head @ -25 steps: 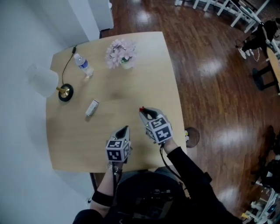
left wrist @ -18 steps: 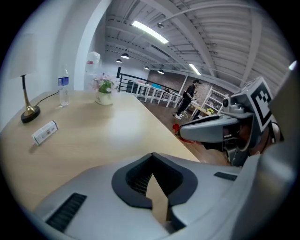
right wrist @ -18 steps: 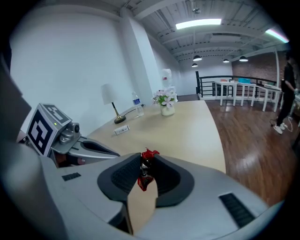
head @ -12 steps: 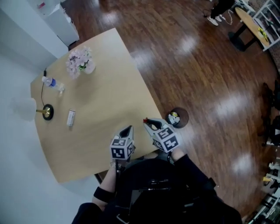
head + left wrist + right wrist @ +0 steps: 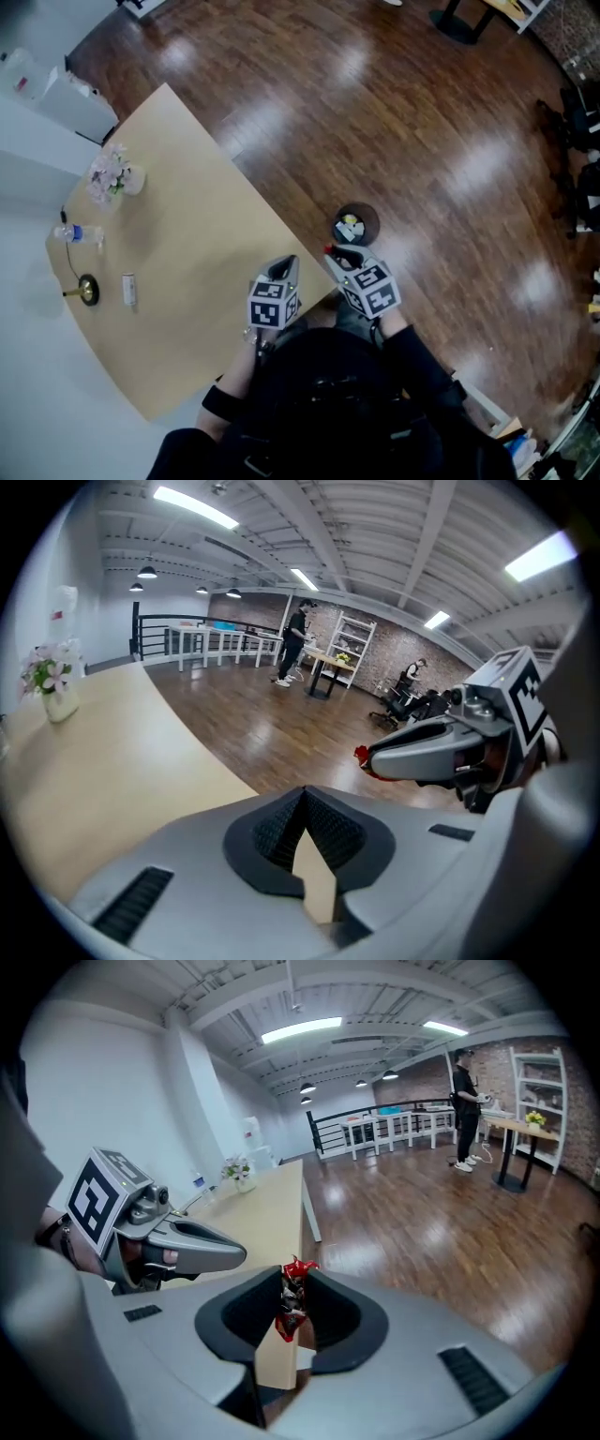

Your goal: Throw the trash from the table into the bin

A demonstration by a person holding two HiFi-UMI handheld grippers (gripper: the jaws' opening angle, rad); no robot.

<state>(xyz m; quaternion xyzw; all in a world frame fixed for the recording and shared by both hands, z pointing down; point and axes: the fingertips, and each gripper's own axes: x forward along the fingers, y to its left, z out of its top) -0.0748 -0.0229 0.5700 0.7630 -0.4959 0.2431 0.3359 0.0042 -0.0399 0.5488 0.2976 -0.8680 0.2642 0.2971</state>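
Observation:
A crumpled red wrapper (image 5: 292,1303) is pinched between the jaws of my right gripper (image 5: 292,1283), which is shut on it. In the head view that gripper (image 5: 332,253) hangs just past the table's corner, a short way short of the round dark bin (image 5: 371,217) on the floor, which has some trash in it. My left gripper (image 5: 305,795) is shut with nothing in it. It hangs over the table's edge (image 5: 284,270), beside the right one. A small white packet (image 5: 128,290) lies on the beige table (image 5: 187,244) at the far left.
A water bottle (image 5: 75,233), a vase of pale flowers (image 5: 112,175) and a lamp base (image 5: 86,290) stand along the table's far side by the white wall. Dark wooden floor spreads round the bin. A person (image 5: 465,1110) stands far off near a shelf.
Both grippers have swung from over the table to its corner, toward the bin. The bin has come into view and drawn nearer. The red wrapper stays in the right gripper.

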